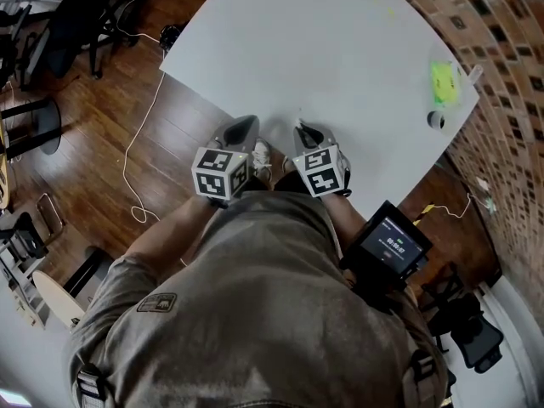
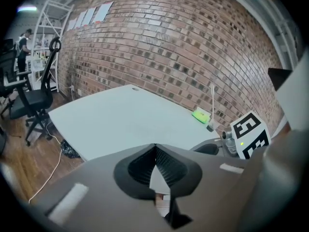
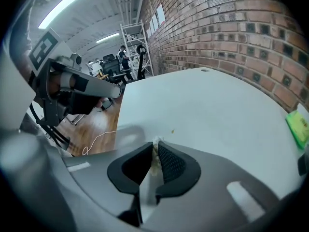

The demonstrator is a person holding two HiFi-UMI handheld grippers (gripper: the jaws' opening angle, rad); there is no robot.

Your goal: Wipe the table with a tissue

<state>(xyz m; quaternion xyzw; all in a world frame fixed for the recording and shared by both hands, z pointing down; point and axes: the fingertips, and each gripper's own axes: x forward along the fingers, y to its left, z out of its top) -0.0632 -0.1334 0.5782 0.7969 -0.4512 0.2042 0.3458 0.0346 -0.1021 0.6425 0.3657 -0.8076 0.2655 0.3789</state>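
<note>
Tissue (image 3: 154,159) is found pinched between the clenched jaws of the right hand-held gripper (image 1: 303,131), at the near edge of the white desk (image 1: 340,49). The left hand-held gripper (image 1: 246,127) is held just beside it, jaws pressed together on nothing. A green item (image 1: 443,82) is noted near the desk's right edge.

Left gripper (image 1: 245,126): held low before torso, pointing forward; jaws pressed together tip to tip, nothing between them. Right gripper (image 1: 304,131): just beside left, parallel, same height; jaws closed on thin pale scrap, probably tissue (image 3: 155,154), poking just past tips. Marker cubes face up, toward head. Left forearm (image 1: 166,232) bare, bent in from side; right forearm mostly hidden behind torso.
</note>
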